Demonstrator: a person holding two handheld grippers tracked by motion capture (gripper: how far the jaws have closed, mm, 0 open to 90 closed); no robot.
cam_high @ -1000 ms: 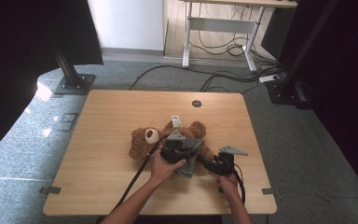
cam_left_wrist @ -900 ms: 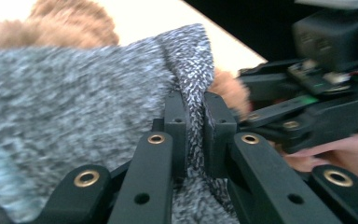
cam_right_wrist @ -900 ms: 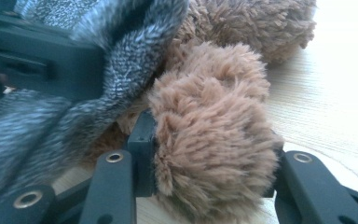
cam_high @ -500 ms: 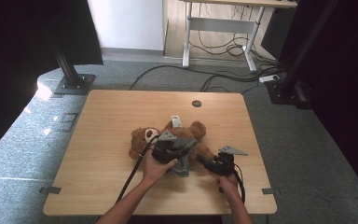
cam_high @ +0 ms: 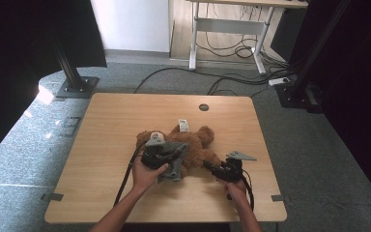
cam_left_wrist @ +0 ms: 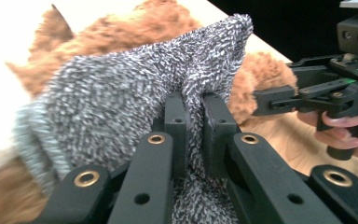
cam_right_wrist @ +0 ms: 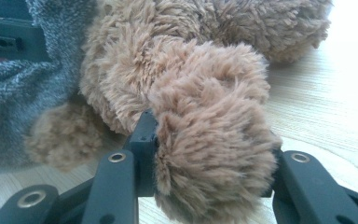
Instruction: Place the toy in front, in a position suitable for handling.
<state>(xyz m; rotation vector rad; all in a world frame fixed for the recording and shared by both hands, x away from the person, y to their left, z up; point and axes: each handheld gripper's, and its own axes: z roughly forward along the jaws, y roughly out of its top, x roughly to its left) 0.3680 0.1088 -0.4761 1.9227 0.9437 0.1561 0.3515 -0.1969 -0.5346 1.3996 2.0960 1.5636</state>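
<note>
You are pinching the grey knitted garment (cam_left_wrist: 121, 107) with your left gripper (cam_left_wrist: 193, 116), while your right gripper (cam_right_wrist: 209, 154) is clamping the brown plush teddy bear's (cam_high: 195, 142) paw.

Black grippers (cam_high: 157, 153) (brass rivets), grey plates, trailing cables

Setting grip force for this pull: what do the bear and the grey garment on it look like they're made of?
Teddy bear: soft plush, long shaggy brown pile, matte; its paw bulges between the right gripper pads, so likely squashy stuffing.
Grey garment: looks like knitted or terry-like fabric, flecked black and white, fuzzy loops; it folds thin where the left gripper pinches it.
</note>
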